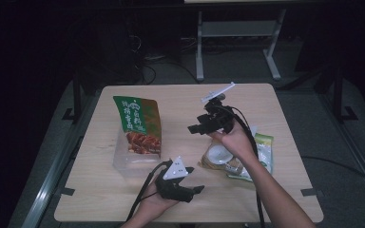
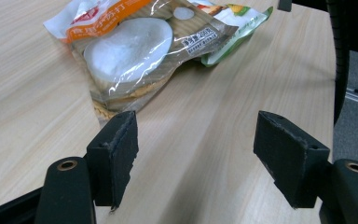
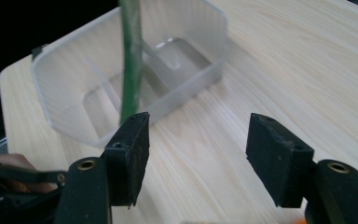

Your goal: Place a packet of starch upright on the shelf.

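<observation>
Green snack bag (image 1: 138, 126) stands upright in the clear plastic bin (image 1: 123, 164). Right gripper (image 1: 196, 128), released and empty, hangs beside it. Left gripper (image 1: 197, 190), jaws apart, faces the bun packet (image 2: 130, 49) lying on the table (image 1: 275, 109); next, grasp it.

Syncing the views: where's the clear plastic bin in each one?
High view: clear plastic bin left of centre on the table, green snack bag standing in it.
Left gripper view: not in it.
Right gripper view: bin upper left, beyond the jaws.
Shared landmark: the green snack bag seen edge-on in the bin.
</observation>
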The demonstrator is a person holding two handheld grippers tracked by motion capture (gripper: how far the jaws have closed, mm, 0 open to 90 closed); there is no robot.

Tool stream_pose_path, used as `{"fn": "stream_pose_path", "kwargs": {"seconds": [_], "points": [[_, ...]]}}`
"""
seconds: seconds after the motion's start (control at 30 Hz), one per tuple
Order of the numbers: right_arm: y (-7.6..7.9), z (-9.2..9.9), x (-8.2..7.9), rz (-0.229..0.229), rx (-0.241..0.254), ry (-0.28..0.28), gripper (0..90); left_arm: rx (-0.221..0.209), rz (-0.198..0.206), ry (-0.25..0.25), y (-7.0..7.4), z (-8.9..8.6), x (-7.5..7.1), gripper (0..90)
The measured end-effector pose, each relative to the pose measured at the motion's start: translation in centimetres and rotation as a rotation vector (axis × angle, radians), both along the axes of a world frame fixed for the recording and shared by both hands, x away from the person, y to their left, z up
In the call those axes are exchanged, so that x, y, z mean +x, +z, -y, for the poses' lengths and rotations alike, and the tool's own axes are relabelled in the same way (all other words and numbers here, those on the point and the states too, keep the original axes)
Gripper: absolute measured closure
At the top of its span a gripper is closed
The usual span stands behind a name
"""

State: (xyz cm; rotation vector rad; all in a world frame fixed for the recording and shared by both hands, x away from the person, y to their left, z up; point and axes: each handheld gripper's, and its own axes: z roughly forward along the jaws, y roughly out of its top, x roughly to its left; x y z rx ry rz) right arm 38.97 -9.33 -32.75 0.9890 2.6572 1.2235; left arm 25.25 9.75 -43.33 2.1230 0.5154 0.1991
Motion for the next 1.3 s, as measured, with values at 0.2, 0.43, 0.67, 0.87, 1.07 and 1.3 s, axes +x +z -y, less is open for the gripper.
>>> {"fn": "stream_pose_path", "kwargs": {"seconds": [0.2,0.43,0.67,0.87,1.07,1.3], "points": [[-0.1,2.2,-0.3,-0.011,-0.007,-0.044,35.7,-0.002,-0.006,0.003,0.2,0.8,0.6,30.8],[-0.6,5.2,-0.8,-0.029,-0.025,-0.102,33.4,0.001,-0.003,0.019,0.2,1.9,1.9,32.0],[-1.9,7.8,-0.9,-0.065,-0.055,-0.157,32.1,0.009,-0.012,0.048,-0.1,3.0,3.5,34.4],[-3.4,10.0,-0.4,-0.108,-0.077,-0.222,31.5,0.017,-0.011,0.064,-0.6,4.6,4.6,38.9],[-4.9,12.6,0.0,-0.156,-0.104,-0.293,31.5,0.016,-0.033,0.071,-1.1,5.8,5.8,47.8],[-6.5,15.3,0.3,-0.212,-0.113,-0.384,29.8,0.042,-0.065,0.068,-1.6,6.6,6.7,54.6]]}}
